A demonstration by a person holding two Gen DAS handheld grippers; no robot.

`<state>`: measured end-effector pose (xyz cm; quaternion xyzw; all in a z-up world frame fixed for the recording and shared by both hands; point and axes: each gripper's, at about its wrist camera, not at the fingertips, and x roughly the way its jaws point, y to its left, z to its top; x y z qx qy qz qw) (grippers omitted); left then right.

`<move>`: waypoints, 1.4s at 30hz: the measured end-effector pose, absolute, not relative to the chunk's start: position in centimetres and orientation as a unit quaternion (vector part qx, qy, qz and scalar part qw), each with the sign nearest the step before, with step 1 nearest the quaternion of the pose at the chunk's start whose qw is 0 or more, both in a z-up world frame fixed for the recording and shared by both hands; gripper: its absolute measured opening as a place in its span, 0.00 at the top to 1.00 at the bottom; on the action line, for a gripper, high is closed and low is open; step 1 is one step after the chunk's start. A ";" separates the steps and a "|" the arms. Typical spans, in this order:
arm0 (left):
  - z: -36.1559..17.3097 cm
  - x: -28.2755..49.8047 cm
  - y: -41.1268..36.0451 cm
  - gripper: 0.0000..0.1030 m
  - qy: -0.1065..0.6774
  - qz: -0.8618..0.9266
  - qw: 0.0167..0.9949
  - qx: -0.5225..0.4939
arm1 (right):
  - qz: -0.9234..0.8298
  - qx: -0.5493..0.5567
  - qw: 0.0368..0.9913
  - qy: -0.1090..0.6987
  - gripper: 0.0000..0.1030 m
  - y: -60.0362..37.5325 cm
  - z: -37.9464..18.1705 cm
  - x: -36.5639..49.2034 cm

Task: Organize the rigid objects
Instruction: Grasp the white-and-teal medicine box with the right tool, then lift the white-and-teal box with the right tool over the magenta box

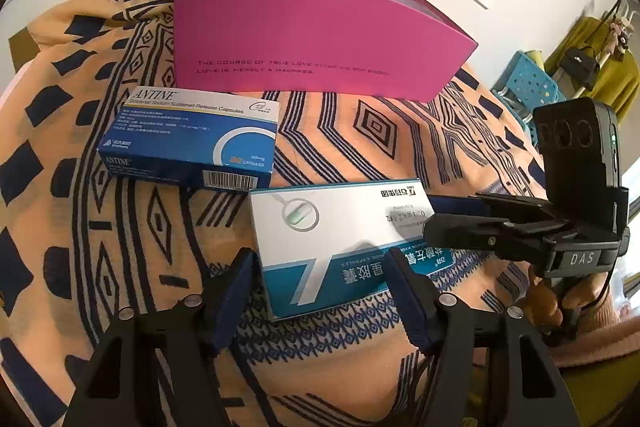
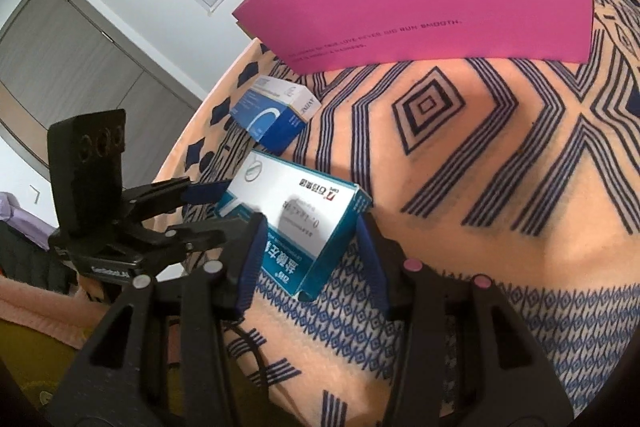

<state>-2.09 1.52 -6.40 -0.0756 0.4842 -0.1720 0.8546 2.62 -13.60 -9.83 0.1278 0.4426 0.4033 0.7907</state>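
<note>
The teal box (image 2: 296, 223) lies on the patterned cloth (image 2: 480, 155) covering the desk, nearest the camera, with the blue box (image 1: 192, 139) just beyond it and the open pink box (image 1: 304, 39) standing behind both.

The right hand-held gripper (image 2: 308, 251) is clenched on the teal box: its blue pads (image 2: 252, 259) bear on the two long side faces at the near end, and that end appears tilted up off the cloth. The left hand-held gripper (image 1: 320, 291) is released; its jaws straddle the box's other end without pressing on it.

Judged from the frames, the teal box is a light, thin-walled carton, stiff along its edges but liable to dent under a hard squeeze. Its glossy faces may slip. The soundest hold is across the narrow width, near the middle, with moderate pressure. An end flap (image 2: 360, 203) looks slightly sprung and should be avoided.
</note>
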 end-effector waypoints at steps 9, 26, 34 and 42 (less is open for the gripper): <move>-5.9 -2.2 0.8 0.39 0.478 -0.183 0.856 -0.072 | 0.386 0.100 0.810 0.431 0.53 -13.9 -9.1 1.9; -2.0 -1.0 -0.3 0.39 0.431 -0.200 0.877 -0.068 | 0.372 0.093 0.845 0.373 0.53 -15.5 -4.6 2.2; 0.3 0.6 -0.4 0.39 0.404 -0.197 0.891 -0.065 | 0.371 0.086 0.858 0.345 0.53 -15.7 -2.6 3.1; 1.9 1.9 -1.0 0.39 0.383 -0.192 0.903 -0.047 | 0.371 0.085 0.867 0.321 0.53 -16.4 -0.5 4.2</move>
